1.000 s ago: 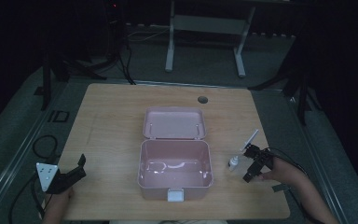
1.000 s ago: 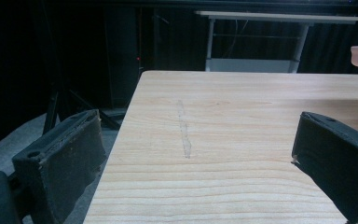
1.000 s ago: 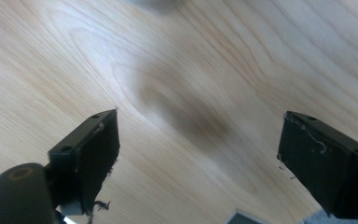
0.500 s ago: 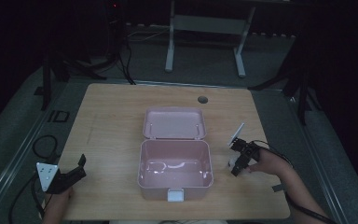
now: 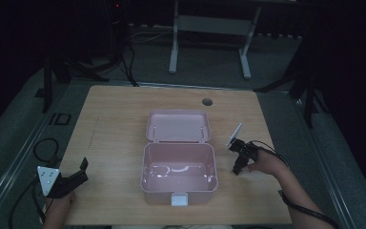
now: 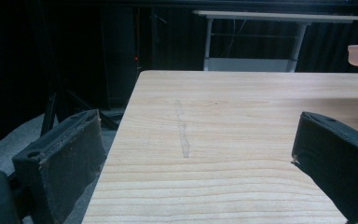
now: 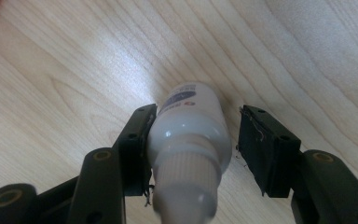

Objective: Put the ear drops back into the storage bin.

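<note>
Left gripper rests at the counter's 8 o'clock corner, fingers wide apart on nothing. Open pink box sits mid-counter. At its 3 o'clock, right gripper has just been closing; small white bottle lies between its fingers, one finger touching, the other still apart.

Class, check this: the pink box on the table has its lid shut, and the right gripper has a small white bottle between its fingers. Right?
Not quite. The high view shows the pink box with its lid open, not shut. The small white bottle does sit between the right gripper fingers.
</note>
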Action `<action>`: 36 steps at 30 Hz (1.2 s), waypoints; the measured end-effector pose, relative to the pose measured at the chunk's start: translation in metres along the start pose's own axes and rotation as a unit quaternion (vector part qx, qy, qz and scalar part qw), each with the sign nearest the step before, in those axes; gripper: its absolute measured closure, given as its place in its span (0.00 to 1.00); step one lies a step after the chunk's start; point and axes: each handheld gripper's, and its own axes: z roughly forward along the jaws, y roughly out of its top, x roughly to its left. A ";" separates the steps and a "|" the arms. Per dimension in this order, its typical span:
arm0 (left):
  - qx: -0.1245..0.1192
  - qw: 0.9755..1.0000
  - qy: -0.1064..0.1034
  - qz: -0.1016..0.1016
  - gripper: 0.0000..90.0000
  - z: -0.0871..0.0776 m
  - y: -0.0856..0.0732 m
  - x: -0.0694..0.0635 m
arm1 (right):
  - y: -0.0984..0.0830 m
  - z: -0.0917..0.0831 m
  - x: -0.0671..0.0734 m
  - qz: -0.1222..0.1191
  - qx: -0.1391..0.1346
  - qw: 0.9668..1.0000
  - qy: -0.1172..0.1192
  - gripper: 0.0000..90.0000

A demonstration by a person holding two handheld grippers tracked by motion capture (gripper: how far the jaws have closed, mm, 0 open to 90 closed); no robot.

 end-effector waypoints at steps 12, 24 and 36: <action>0.001 1.000 0.000 -0.001 0.03 0.000 0.000 0.000 | 0.003 -0.007 0.005 -0.037 0.012 0.999 -0.027 0.66; 0.002 1.000 0.000 -0.001 0.03 0.000 0.000 0.000 | -0.017 -0.016 0.006 -0.124 0.014 0.991 -0.045 0.66; 0.002 1.000 -0.001 -0.002 0.03 0.001 0.000 0.000 | -0.035 -0.021 0.025 -0.287 0.019 0.956 -0.061 0.66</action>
